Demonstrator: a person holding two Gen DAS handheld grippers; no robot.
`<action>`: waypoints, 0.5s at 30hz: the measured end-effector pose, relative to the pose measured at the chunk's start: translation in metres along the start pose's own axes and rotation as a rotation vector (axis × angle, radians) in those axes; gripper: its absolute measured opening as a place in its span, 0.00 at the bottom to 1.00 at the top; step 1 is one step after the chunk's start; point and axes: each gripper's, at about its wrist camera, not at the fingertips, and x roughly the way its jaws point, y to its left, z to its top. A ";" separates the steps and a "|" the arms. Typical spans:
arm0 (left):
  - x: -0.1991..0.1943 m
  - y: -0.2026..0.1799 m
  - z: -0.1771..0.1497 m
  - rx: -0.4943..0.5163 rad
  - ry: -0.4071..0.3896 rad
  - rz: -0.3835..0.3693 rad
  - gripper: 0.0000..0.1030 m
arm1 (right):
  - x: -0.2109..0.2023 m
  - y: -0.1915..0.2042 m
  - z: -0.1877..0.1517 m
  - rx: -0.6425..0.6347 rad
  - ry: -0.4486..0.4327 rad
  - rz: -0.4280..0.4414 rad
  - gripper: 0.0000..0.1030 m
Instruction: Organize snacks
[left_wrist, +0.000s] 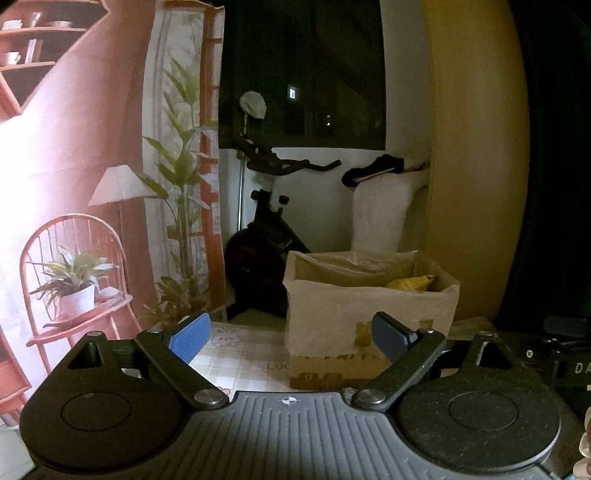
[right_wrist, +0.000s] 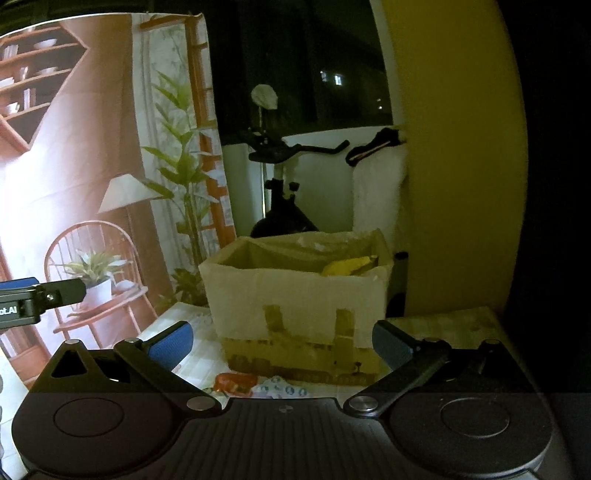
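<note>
Dim room, patterned tablecloth underfoot. Lined cardboard box dead ahead, yellow snack bag inside. Left gripper and right gripper both spread wide, holding nothing.

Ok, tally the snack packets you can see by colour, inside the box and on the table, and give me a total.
Yellow packets, inside the cardboard box: 1
Red-orange packets, on the table in front of the box: 1
White packets with blue print, beside the red-orange one: 1
Total: 3 visible; the box may hide more.

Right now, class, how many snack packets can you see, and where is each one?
3: a yellow packet inside the box, an orange packet and a white packet on the table before it. More may be hidden.
</note>
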 end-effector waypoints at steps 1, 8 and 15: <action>-0.001 0.001 0.000 0.002 -0.002 0.002 0.92 | -0.002 0.001 -0.001 0.001 0.003 -0.001 0.99; -0.006 0.002 -0.003 -0.002 -0.002 0.027 0.92 | -0.007 0.001 -0.009 -0.002 0.018 -0.008 0.99; -0.005 0.000 -0.003 -0.002 0.002 0.029 0.92 | -0.008 0.000 -0.007 -0.003 0.018 -0.011 0.99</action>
